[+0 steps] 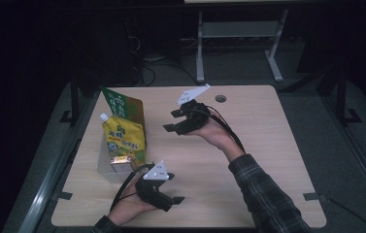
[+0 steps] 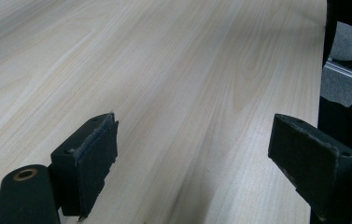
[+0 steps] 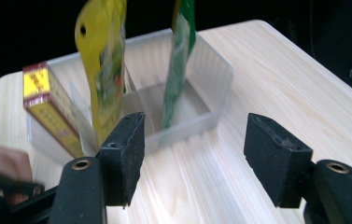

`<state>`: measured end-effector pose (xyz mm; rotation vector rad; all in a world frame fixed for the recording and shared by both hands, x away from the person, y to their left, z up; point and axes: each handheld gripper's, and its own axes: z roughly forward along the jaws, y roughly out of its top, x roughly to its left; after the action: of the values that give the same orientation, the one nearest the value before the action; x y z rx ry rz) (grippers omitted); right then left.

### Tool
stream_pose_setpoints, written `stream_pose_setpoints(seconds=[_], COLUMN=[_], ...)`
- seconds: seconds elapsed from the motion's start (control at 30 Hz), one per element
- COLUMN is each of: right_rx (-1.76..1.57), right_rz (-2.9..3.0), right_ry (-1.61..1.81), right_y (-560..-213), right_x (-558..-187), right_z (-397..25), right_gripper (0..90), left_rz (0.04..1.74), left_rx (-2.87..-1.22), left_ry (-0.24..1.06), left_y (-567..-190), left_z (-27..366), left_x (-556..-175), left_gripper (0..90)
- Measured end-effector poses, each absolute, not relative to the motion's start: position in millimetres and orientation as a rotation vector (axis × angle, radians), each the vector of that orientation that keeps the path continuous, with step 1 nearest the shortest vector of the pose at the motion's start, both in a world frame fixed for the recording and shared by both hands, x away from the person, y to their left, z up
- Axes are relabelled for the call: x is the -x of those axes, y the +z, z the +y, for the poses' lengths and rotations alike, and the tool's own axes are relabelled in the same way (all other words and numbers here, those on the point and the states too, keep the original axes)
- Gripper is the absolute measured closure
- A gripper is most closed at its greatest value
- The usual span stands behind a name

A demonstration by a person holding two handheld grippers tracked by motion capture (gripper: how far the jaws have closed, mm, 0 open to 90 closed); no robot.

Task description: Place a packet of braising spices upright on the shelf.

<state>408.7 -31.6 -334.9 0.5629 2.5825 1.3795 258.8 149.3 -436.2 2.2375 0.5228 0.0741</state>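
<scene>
near the table's (image 1: 268,145) left edge stands our clear bin (image 1: 104,165), holding a yellow pouch (image 1: 122,138), a green packet (image 1: 122,104) and a small yellow box (image 1: 120,161). our right gripper (image 1: 174,120) hangs wide, empty, just beside the bin. our left gripper (image 1: 176,199), also wide and empty, sits by the near edge.

Bin (image 1: 104,167) at table's (image 1: 248,145) left edge, pouch (image 1: 124,138), packet (image 1: 124,104) and box (image 1: 121,163) standing in it
</scene>
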Motion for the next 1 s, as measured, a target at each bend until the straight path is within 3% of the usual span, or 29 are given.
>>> stream_pose_setpoints(seconds=[0.67,1.0], right_rx=[-0.854,-0.906], right_rz=[2.533,2.459], right_ry=[1.280,1.269], right_y=[-395,-412], right_x=[-340,-304], right_z=[-135,-175], right_gripper=[25.8,25.6], left_rz=[0.517,0.535], left_rx=[-2.248,-2.251], left_ry=[0.102,0.102], left_y=[-437,-438], left_z=[150,153], left_x=[-260,-260], left_gripper=[15.4,15.5])
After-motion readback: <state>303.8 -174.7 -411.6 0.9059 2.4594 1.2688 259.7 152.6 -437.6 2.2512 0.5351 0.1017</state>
